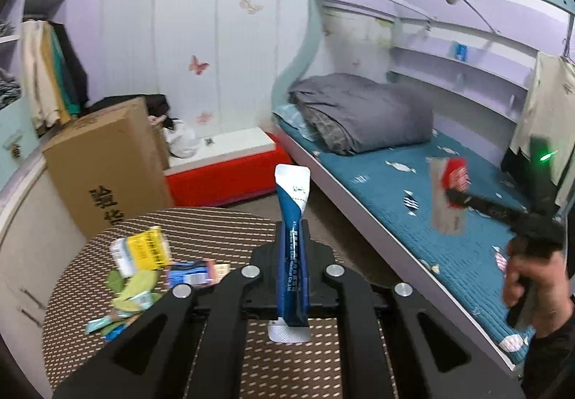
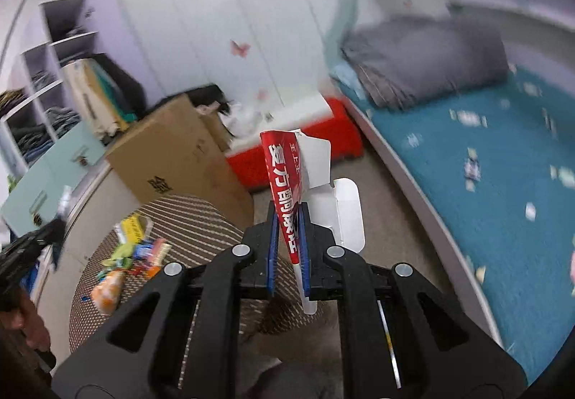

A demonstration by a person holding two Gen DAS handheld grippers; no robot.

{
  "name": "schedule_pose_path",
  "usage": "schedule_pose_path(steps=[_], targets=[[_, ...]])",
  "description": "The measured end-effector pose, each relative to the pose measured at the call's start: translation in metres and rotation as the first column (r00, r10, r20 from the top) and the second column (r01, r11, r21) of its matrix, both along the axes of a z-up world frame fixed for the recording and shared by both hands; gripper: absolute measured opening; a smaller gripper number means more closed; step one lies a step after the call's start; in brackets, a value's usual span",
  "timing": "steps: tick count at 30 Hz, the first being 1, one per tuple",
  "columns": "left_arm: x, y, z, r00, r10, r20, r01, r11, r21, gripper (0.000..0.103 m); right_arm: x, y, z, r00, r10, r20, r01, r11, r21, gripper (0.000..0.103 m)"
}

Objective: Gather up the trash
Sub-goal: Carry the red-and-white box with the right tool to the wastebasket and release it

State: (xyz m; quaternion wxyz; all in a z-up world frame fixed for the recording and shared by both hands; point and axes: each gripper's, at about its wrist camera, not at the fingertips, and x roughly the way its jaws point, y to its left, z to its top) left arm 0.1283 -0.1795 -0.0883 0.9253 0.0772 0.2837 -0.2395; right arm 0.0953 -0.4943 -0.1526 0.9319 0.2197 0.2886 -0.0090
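Black linkage arms filled the bottom of the left wrist view, and between them the left gripper (image 1: 291, 230) was pinched tight on a blue-and-white sachet (image 1: 293, 219), which stood upright at the centre of the frame with its white top poking well above the fingers. Below and to the left sat the round woven table (image 1: 222, 230), and at its lower-left part lay the rest of the trash: a yellow packet (image 1: 145, 250), green wrappers (image 1: 134, 291) and a blue one (image 1: 188, 273), all bunched close together. A cardboard box (image 1: 107, 161) stood just behind the table, at middle left.

Over at the right edge of that same view, a hand (image 1: 532, 276) carried the right gripper (image 1: 454, 197) above the blue mattress (image 1: 413, 205). It was clamped on a flattened red-and-white carton (image 1: 449, 194) (rather blurred there).

From the right wrist view the grip was plainer: the blue-padded fingers (image 2: 273, 251) were pressed together on the carton (image 2: 287, 183), red printed face to the left and white flaps hanging open to the right, at the frame's centre. The table (image 2: 201, 215) with its wrapper pile (image 2: 136, 255) lay at lower left, and a folded grey quilt (image 2: 431, 61) rested on the bed at upper right.
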Motion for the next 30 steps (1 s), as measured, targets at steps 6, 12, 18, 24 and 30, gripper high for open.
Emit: schedule_pose_path(steps=[6, 12, 18, 24, 30], targets=[[0.021, -0.049, -0.035, 0.991, -0.077, -0.113, 0.08, 0.997, 0.024, 0.007, 0.034, -0.041, -0.102, 0.98, -0.032, -0.197, 0.058, 0.99, 0.126, 0.011], [0.037, -0.1, -0.079, 0.964, -0.145, -0.221, 0.164, 0.984, 0.068, 0.007, 0.056, -0.064, -0.209, 0.923, -0.03, -0.382, 0.12, 0.97, 0.214, 0.014], [0.052, -0.154, -0.126, 0.924, -0.204, -0.323, 0.251, 0.962, 0.111, 0.007, 0.055, -0.088, -0.261, 0.883, -0.073, -0.464, 0.22, 0.937, 0.271, 0.072], [0.061, -0.2, -0.167, 0.878, -0.243, -0.413, 0.325, 0.935, 0.143, 0.007, 0.021, -0.106, -0.237, 0.903, -0.153, -0.401, 0.275, 0.924, 0.267, 0.077], [0.067, -0.238, -0.196, 0.828, -0.279, -0.487, 0.392, 0.908, 0.146, 0.009, -0.012, -0.126, -0.191, 0.922, -0.247, -0.298, 0.325, 0.912, 0.251, 0.082]])
